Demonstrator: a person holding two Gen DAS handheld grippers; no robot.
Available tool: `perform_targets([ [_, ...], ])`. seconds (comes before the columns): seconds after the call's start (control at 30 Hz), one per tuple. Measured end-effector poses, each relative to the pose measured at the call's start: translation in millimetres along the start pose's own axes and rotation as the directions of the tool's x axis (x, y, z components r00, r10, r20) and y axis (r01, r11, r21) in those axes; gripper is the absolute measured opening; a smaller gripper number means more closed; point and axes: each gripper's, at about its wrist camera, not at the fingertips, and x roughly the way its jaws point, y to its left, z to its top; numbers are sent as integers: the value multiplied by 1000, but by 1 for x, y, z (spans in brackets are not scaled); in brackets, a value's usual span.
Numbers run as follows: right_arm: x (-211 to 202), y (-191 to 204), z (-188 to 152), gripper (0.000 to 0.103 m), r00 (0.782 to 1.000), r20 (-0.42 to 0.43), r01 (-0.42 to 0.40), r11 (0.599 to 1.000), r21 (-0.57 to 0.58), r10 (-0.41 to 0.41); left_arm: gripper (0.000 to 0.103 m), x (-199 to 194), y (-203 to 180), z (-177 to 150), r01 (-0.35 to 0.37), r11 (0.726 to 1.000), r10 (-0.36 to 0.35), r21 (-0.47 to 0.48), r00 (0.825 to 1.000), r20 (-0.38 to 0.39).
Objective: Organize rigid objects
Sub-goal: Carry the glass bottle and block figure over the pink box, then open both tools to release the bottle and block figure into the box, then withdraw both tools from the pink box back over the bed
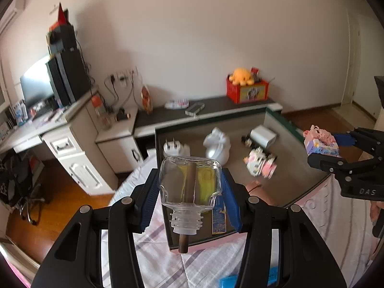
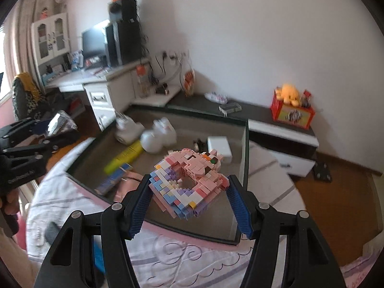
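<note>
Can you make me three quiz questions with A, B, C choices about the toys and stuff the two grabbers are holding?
1. Where is the orange plush toy?
A. in the red box
B. on the floor
C. in the tray

2. What colour are the gripper pads?
A. green
B. blue
C. red

3. What is the left gripper doing?
A. hanging open
B. clamped on a glass bottle
C. clamped on a charger

Answers: 1 A, it sits atop the red box. 2 B, both pads are blue. 3 B, the glass bottle sits between its fingers, while the right gripper grips the pink block model.
</note>
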Motion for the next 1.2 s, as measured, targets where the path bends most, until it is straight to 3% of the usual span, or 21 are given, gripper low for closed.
perform_targets([
  [0.2,35,-10,-13,64,997,-59,51,999,0,-51,51,30,-1,-13,-31,999,32,16,997,-70],
  [0.5,41,-11,-19,64,997,-70,32,999,8,-32,53,37,5,-24,-27,1000,26,-12,994,-103],
  [0.6,34,-11,-19,67,998,-55,34,999,14,-33,62,28,8,-25,-18,999,16,-28,996,-89],
  [0.67,28,-9,-18,79,998,-40,38,999,20,-37,64,17,8,-26,-22,999,20,-29,997,-79],
  [1.0,-61,16,-20,81,994,105,9,999,48,-14,100,-80,20,-36,-33,994,41,-107,997,67],
  [1.2,-123,45,-29,89,979,200,21,1000,19,-24,103,-154,19,-50,-56,990,79,-132,982,172],
])
